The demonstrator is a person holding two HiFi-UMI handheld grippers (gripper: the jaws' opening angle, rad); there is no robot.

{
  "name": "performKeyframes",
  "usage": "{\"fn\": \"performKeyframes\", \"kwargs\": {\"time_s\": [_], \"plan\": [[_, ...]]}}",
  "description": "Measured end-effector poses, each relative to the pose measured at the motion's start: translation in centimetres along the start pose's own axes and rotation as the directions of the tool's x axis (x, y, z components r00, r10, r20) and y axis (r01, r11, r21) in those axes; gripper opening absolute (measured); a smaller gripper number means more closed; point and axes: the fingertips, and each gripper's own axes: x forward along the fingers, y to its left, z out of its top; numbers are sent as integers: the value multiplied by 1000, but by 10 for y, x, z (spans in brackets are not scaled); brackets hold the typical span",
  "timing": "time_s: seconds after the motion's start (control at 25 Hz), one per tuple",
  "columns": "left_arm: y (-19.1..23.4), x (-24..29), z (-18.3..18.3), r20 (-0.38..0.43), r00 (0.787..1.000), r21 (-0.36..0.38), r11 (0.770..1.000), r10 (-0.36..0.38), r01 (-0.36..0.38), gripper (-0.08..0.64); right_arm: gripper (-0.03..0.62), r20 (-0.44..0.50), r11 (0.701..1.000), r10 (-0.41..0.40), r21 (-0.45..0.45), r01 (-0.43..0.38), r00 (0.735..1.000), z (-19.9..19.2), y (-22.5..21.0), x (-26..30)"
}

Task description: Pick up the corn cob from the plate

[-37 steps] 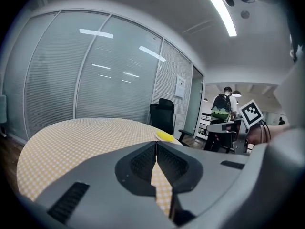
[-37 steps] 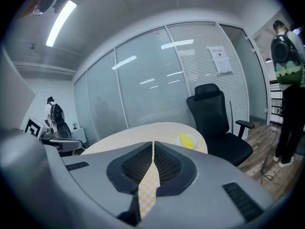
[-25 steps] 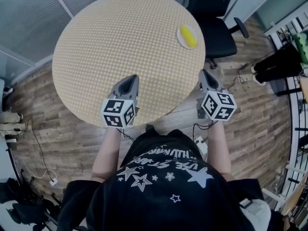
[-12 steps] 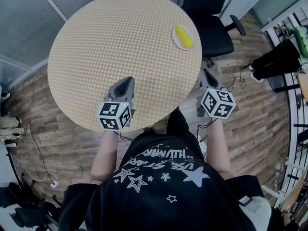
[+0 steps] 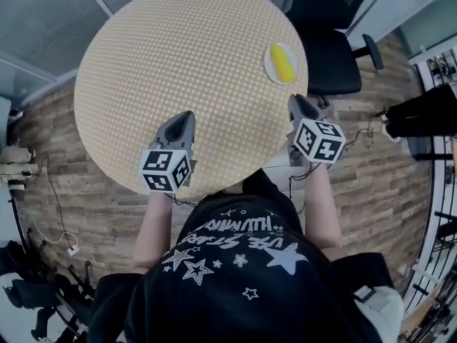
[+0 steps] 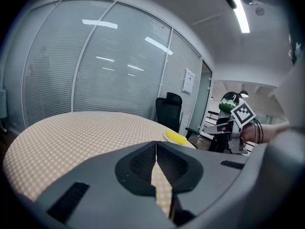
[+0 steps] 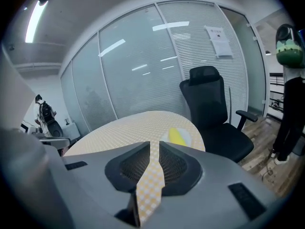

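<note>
Evidently bound for the corn cob [image 5: 283,63] on its plate [image 5: 268,56], upper right, the right tool [image 5: 293,101] is opening its empty jaws slightly; the left tool [image 5: 186,117] is closed, idle.

Round checked table [image 5: 178,63] on wood-plank floor [image 5: 86,184], black office chair [image 5: 328,41] at its far edge, blinded glass walls [image 6: 95,70], ceiling strip light [image 6: 240,13] glowing.
</note>
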Motion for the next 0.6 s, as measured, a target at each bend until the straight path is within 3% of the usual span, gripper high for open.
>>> {"fn": "performKeyframes", "kwargs": {"time_s": [0.12, 0.36, 0.6], "plan": [[-6, 15, 3, -4, 1000, -1, 1000, 23, -23, 9, 66, -37, 999, 40, -14, -41, 999, 5, -10, 19], [-19, 50, 9, -10, 998, -5, 998, 68, -68, 9, 247, -140, 992, 111, -44, -118, 984, 11, -31, 62], [-32, 76, 8, -23, 994, -21, 994, 107, -107, 9, 296, -251, 989, 124, -51, -141, 960, 4, -50, 99]]}}
